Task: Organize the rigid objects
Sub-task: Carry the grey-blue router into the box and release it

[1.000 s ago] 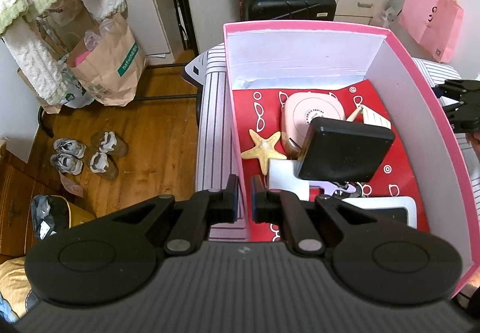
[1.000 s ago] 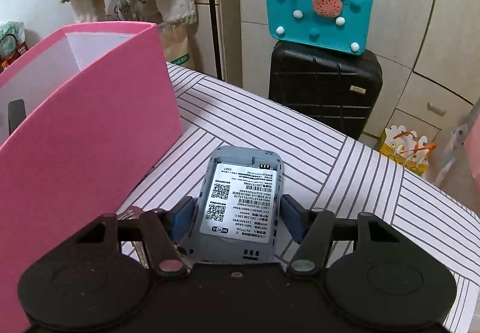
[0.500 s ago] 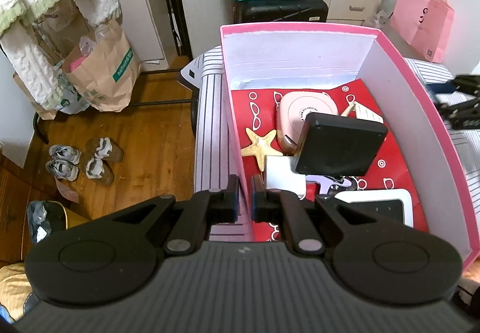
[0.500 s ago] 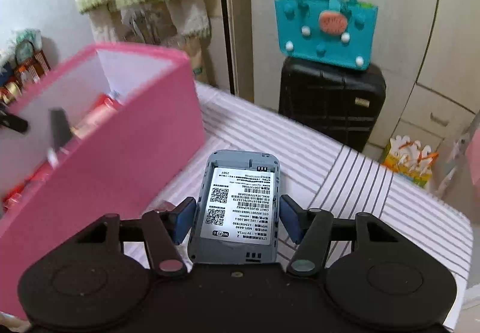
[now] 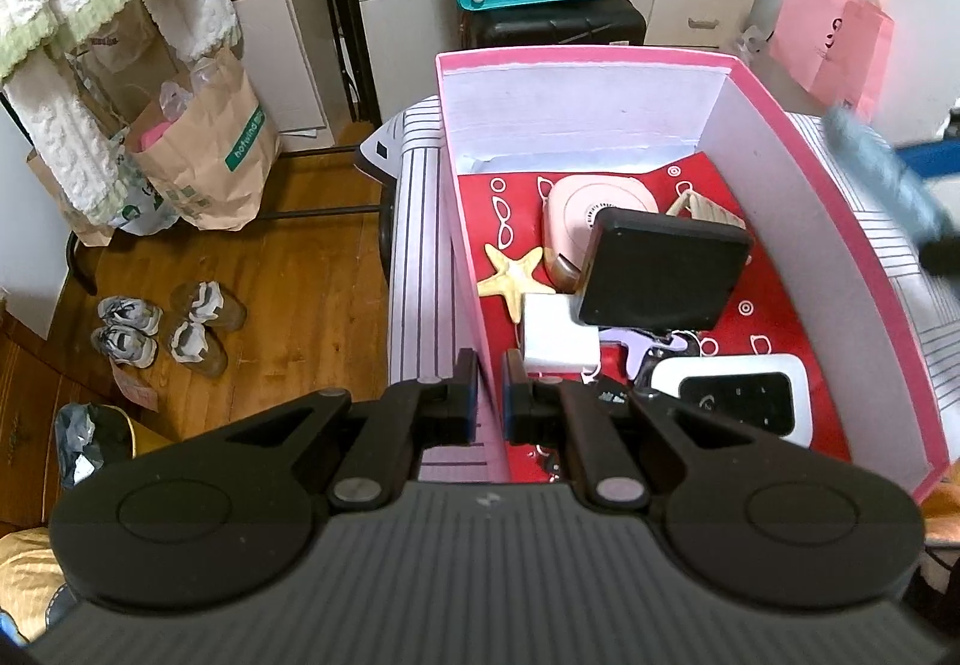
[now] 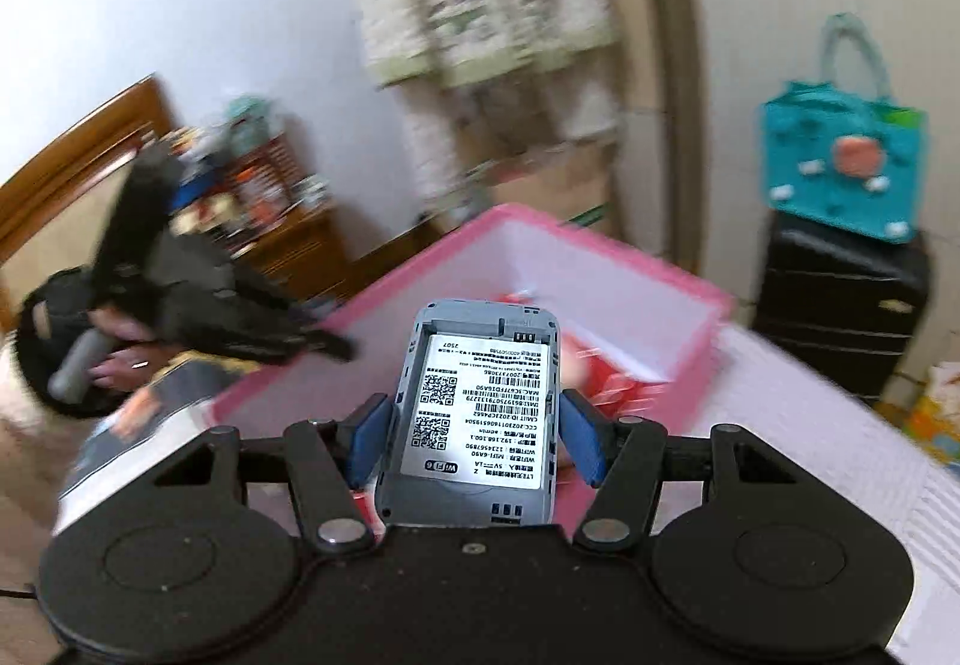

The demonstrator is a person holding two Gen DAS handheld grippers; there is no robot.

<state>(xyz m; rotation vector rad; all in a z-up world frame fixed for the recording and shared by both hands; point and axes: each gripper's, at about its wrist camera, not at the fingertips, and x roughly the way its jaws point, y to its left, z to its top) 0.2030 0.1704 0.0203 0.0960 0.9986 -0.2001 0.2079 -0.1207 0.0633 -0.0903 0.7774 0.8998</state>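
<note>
The left gripper [image 5: 489, 389] is pinched on the near left wall of the pink box [image 5: 840, 221], one finger outside and one inside, evidently to steady the light box while it is loaded. The right gripper [image 6: 474, 425] clamps a grey wifi router [image 6: 480, 413] by its long sides, label up, and holds it in the air above the box's near rim; in the left wrist view it appears only as a blurred grey shape at three o'clock, outside the right wall. Judged from this, the carry is in hand and the drop is not yet made. Inside the box the red floor is crowded: a yellow starfish [image 5: 510, 275] at nine o'clock, a pink round device [image 5: 591, 203] at twelve, a black square case [image 5: 660, 272] leaning across the middle, a white cube [image 5: 558, 335] touching the case, and a white device with a dark screen [image 5: 732, 395] at five o'clock. Open floor remains along the right wall at three o'clock and in the far left corner. The walls stand tall, so the router must clear the rim before descending; the tilted case is the likeliest thing to be knocked.
</note>
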